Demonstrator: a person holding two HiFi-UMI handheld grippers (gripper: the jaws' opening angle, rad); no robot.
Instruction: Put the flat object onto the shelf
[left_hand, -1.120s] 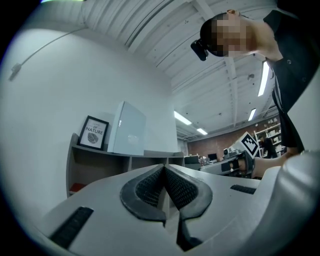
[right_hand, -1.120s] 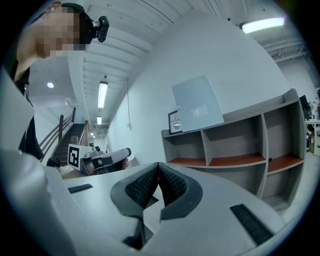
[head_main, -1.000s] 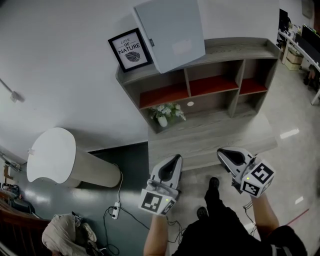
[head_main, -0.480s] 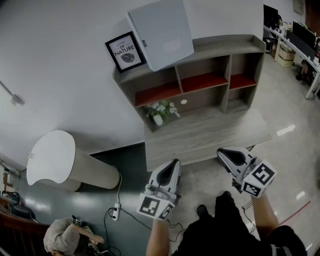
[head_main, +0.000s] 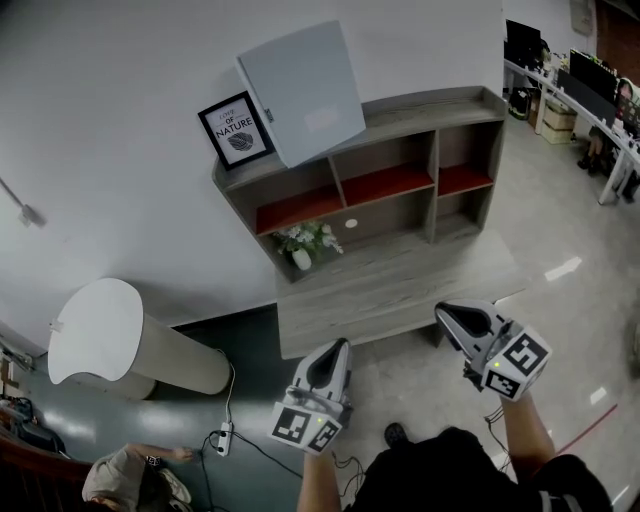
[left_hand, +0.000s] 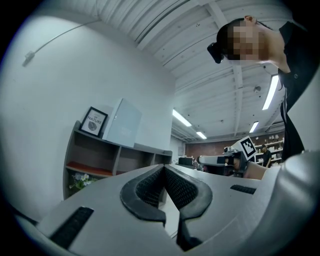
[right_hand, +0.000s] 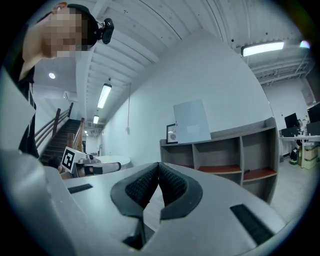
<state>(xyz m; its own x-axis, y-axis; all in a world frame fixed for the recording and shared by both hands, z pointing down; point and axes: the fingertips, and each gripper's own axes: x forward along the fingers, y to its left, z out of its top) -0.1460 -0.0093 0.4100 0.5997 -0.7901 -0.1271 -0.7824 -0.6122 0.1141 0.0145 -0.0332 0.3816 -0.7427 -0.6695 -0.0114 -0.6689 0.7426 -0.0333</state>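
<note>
A flat pale grey-blue panel (head_main: 300, 90) stands on top of the wooden shelf unit (head_main: 400, 275), leaning against the white wall; it also shows in the left gripper view as the panel (left_hand: 121, 124) and in the right gripper view as the panel (right_hand: 191, 121). My left gripper (head_main: 335, 347) hangs over the floor in front of the shelf's low platform, shut and empty, its pads meeting (left_hand: 164, 167). My right gripper (head_main: 447, 311) is near the platform's right front corner, also shut with nothing in it (right_hand: 159, 164).
A framed print (head_main: 232, 130) stands on the shelf top left of the panel. A vase of flowers (head_main: 303, 243) sits in a lower compartment. A round white table (head_main: 100, 320) and a crouching person (head_main: 130, 480) are at the left; a power strip (head_main: 218, 440) lies on the floor.
The head view has shifted, so the shelf sits further left in the frame. Both grippers stay shut; the left one has dropped slightly lower. The person at bottom left has moved.
</note>
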